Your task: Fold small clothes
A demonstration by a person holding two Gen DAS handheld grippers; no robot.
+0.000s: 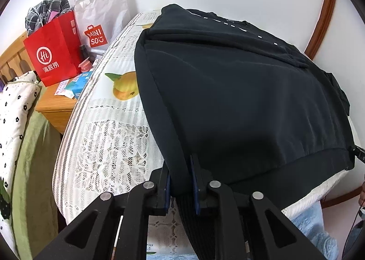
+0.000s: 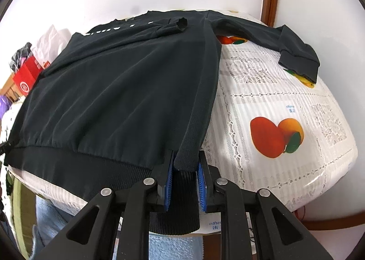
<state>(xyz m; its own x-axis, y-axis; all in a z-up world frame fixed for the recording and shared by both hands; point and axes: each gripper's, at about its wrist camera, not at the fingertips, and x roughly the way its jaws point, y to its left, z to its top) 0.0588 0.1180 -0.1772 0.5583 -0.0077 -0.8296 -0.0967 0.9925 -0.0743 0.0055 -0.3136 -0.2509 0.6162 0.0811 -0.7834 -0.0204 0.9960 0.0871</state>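
I have the black long-sleeved sweatshirt (image 1: pixel 239 100) spread flat on the round desk (image 2: pixel 285 168) with its white lace-and-fruit cloth, ribbed hem hanging over the near edge. My left tool (image 1: pixel 181 182) is clamped narrow on the hem's left corner, and my right tool (image 2: pixel 184 182) pinches the right corner likewise. One sleeve (image 2: pixel 296 55) lies out toward the desk's far right edge. I judge this the start of a fold: next I should lift both corners together, evenly, and carry the hem toward the collar.

Black tongs (image 2: pixel 183 182), blue ribbed pads (image 2: pixel 168 182), silver rivets.
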